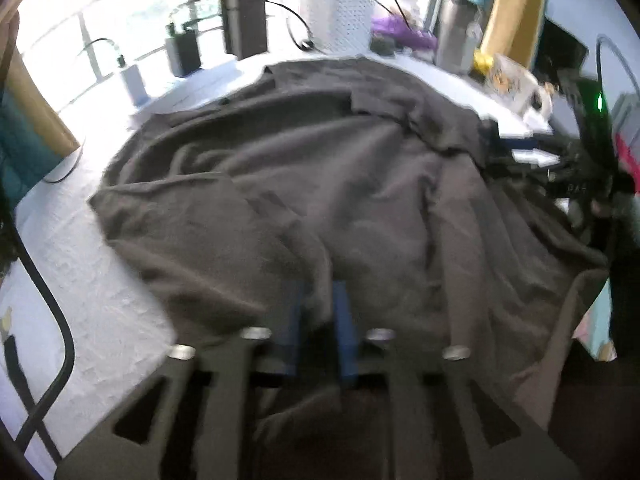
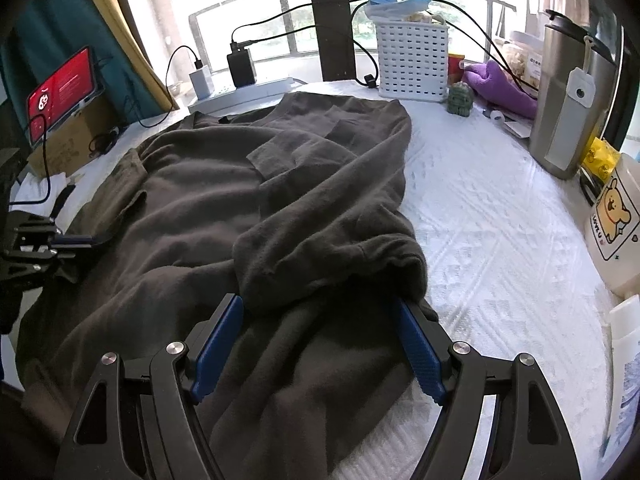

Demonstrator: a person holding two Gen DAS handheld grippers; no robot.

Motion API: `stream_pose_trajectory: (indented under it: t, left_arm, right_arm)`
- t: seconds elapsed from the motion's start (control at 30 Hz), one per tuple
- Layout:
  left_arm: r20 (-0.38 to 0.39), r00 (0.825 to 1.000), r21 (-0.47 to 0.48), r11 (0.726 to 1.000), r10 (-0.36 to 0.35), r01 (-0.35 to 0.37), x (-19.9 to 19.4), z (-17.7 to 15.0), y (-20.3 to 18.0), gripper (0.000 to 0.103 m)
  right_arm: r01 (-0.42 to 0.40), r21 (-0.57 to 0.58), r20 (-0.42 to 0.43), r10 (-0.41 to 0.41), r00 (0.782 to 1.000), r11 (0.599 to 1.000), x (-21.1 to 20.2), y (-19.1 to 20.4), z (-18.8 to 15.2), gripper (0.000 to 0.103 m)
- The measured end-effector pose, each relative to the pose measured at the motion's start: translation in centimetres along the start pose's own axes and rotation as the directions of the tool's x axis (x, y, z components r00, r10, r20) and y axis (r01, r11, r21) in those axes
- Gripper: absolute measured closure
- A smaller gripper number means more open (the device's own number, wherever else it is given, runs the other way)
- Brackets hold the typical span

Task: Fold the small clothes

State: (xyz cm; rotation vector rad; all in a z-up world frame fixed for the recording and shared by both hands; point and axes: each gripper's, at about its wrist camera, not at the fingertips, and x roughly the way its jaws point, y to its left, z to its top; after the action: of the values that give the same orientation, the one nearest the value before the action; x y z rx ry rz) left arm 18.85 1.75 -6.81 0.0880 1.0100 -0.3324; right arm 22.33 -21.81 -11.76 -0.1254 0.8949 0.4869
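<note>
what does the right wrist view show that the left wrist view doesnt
Only the right wrist view shows the red-lit phone propped on a cardboard box, the bear-print container, and the open right gripper straddling a rolled fold of cloth.

Only the left wrist view shows the left gripper's blue fingers head-on, with cloth bunched between them, and a green indicator light.

Both show the dark grey garment on the white tablecloth, the white basket and the steel flask.

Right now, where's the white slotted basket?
In the right wrist view the white basket stands at the table's far edge, right of the dark window post, just beyond the dark sweater, with a small green figurine beside it.
</note>
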Motion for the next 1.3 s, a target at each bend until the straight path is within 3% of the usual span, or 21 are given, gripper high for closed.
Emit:
stream_pose_trajectory:
  t: [0.07,0.17,0.3,0.37,0.43,0.53,0.57,0.6,0.67,0.7,0.77,0.8,0.87,0.9,0.97,1.07,1.13,1.2,1.3]
  left_arm:
    - [0.047,0.999,-0.065,0.998,0.028,-0.024,-1.8,0.3,2.3,0.047]
    - [0.075,0.994,-0.154,0.986,0.075,-0.063,-3.3,0.6,5.9,0.047]
    - [-0.004,0.985,-0.291,0.942,0.175,-0.168,-1.3,0.7,11.6,0.047]
    - [-0.023,0.987,-0.327,0.932,0.157,-0.156,-0.4,0.7,12.8,0.047]
    - [-0.01,0.995,-0.32,0.943,0.097,-0.095,0.5,1.1,12.8,0.047]
    - [0.002,0.997,-0.305,0.95,0.076,-0.072,1.7,1.3,12.5,0.047]
    - [0.02,0.998,-0.301,0.952,0.067,-0.058,1.9,1.2,12.5,0.067]
    - [0.017,0.998,-0.304,0.951,0.059,-0.051,2.4,1.3,12.4,0.095]
    - [0.034,0.996,-0.307,0.949,0.084,-0.07,2.4,1.5,12.7,0.096]
    - [0.037,0.99,-0.289,0.95,0.138,-0.121,2.1,1.6,12.6,0.096]
    - [0.045,0.954,-0.253,0.927,0.298,-0.277,1.3,1.8,12.8,0.097]
    - [0.04,0.939,-0.242,0.915,0.341,-0.322,1.2,1.8,13.3,0.097]
    - [0.024,0.936,-0.252,0.909,0.35,-0.333,1.1,1.7,14.7,0.101]
    - [0.016,0.926,-0.248,0.898,0.378,-0.363,1.1,1.6,15.2,0.101]
    - [-0.002,0.931,-0.247,0.902,0.365,-0.354,1.3,1.3,15.5,0.101]
    - [0.012,0.936,-0.257,0.905,0.352,-0.338,0.4,0.8,15.1,0.099]
    - [0.026,0.941,-0.29,0.903,0.337,-0.315,-0.9,0.4,14.8,0.093]
    - [0.061,0.938,-0.311,0.899,0.342,-0.308,-2.4,-0.2,14.1,0.058]
    - [0.116,0.944,-0.345,0.904,0.309,-0.254,-4.9,-1.8,12.5,0.05]
  right_arm:
    - [0.004,-0.001,0.004,-0.004,1.0,1.0,-0.2,-0.2,0.1,0.024]
    - [-0.002,-0.003,0.025,0.002,1.0,1.0,-0.9,-0.5,0.6,0.024]
    - [-0.009,-0.006,0.07,0.009,0.998,1.0,-1.9,-1.5,2.3,0.024]
    - [0.013,-0.012,0.086,-0.012,0.996,1.0,-2.1,-2.1,3.4,0.024]
    - [0.03,-0.009,0.096,-0.029,0.995,1.0,-2.1,-2.9,4.4,0.024]
    - [0.048,-0.009,0.1,-0.046,0.994,0.999,-1.9,-3.6,5.5,0.024]
    - [0.045,-0.011,0.101,-0.044,0.994,0.999,-1.8,-3.6,5.7,0.024]
    - [0.043,-0.014,0.099,-0.041,0.994,0.999,-1.6,-3.5,5.9,0.024]
    - [0.038,-0.022,0.092,-0.036,0.995,0.999,-1.2,-3.3,6.0,0.024]
    - [0.033,-0.027,0.087,-0.03,0.996,0.999,-1.0,-3.1,6.0,0.024]
    - [0.027,-0.034,0.076,-0.024,0.997,0.999,-0.5,-2.7,5.9,0.024]
    - [0.025,-0.035,0.072,-0.023,0.997,0.999,-0.4,-2.6,5.8,0.024]
    - [0.024,-0.037,0.064,-0.022,0.998,0.999,0.0,-2.3,5.7,0.024]
    - [0.029,-0.04,0.059,-0.027,0.998,0.999,0.1,-2.1,5.6,0.024]
    - [0.04,-0.043,0.057,-0.037,0.998,0.998,0.0,-1.9,5.4,0.024]
    - [0.053,-0.047,0.056,-0.05,0.997,0.998,-0.6,-1.5,4.7,0.024]
    - [0.061,-0.038,0.057,-0.059,0.997,0.997,-1.3,-1.5,4.1,0.024]
    - [0.071,-0.023,0.06,-0.069,0.996,0.997,-2.1,-1.5,3.2,0.024]
    - [0.081,0.002,0.067,-0.081,0.994,0.997,-3.7,-1.5,1.6,0.024]
